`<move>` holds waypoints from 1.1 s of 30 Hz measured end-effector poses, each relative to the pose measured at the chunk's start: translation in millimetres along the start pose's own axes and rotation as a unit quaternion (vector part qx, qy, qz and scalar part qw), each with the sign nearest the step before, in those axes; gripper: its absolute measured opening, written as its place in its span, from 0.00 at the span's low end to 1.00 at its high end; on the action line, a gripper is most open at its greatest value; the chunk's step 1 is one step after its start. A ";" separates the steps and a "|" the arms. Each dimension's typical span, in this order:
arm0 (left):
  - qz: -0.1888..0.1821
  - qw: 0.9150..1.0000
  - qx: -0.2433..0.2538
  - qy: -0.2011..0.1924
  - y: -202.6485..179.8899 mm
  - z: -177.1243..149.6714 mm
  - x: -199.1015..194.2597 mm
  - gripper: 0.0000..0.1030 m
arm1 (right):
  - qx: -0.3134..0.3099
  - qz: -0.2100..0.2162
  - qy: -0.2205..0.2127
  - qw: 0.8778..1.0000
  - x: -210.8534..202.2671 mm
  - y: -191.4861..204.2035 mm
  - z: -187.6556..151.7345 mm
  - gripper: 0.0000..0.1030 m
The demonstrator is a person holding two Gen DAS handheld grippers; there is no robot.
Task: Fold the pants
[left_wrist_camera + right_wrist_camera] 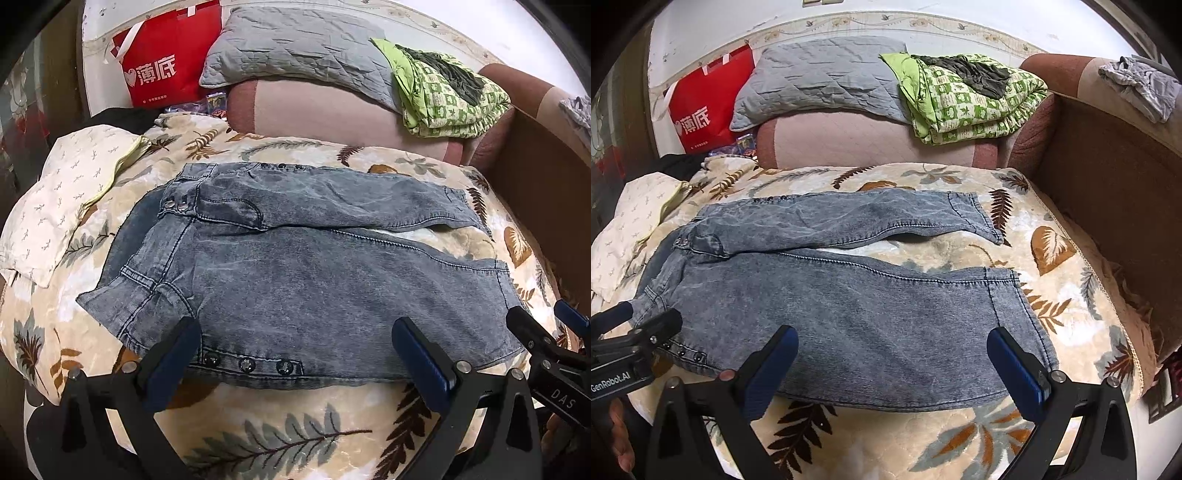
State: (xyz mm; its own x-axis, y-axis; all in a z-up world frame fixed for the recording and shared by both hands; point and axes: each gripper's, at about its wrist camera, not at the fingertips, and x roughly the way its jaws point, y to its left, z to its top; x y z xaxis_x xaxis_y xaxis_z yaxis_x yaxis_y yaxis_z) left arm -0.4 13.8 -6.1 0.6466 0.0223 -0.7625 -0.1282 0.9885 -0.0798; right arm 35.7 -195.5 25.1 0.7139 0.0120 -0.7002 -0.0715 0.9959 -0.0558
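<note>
Grey-blue denim pants [303, 280] lie flat on a leaf-patterned blanket [288, 435], waistband to the left, both legs running right with a gap between them. They also show in the right wrist view [849, 314]. My left gripper [295, 354] is open, its blue pads over the near edge of the pants by the side snaps. My right gripper [892, 365] is open over the near leg's lower edge, close to the hem end. The right gripper also shows at the right edge of the left wrist view [546, 332], and the left gripper at the left edge of the right wrist view [639, 317].
A cream pillowcase [62, 206] lies left of the pants. Behind are a pink-brown sofa back [325, 114], a grey quilted pad [295, 48], a green folded blanket [450, 96] and a red bag [166, 62]. A brown armrest wall [1108, 192] stands on the right.
</note>
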 end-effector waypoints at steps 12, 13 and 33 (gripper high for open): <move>0.002 1.000 -0.004 0.002 3.6 -1.4 1.1 1.00 | 0.003 0.000 -0.001 1.000 1.0 -0.8 -0.9 1.00; 0.001 1.000 -0.005 0.001 3.8 -1.5 0.8 1.00 | 0.003 0.000 -0.001 1.000 0.9 -0.8 -0.7 1.00; 0.007 1.000 -0.015 0.015 14.9 -8.8 7.9 1.00 | 0.009 -0.004 0.006 1.000 5.1 -7.0 -8.5 1.00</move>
State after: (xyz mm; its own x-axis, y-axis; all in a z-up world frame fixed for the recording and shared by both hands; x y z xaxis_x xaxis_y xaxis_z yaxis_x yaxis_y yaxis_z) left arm -3.8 27.4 -19.0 0.6216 0.0302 -0.7828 -0.1591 0.9833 -0.0883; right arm 33.9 -203.2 15.8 0.7057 0.0034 -0.7085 -0.0530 0.9974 -0.0480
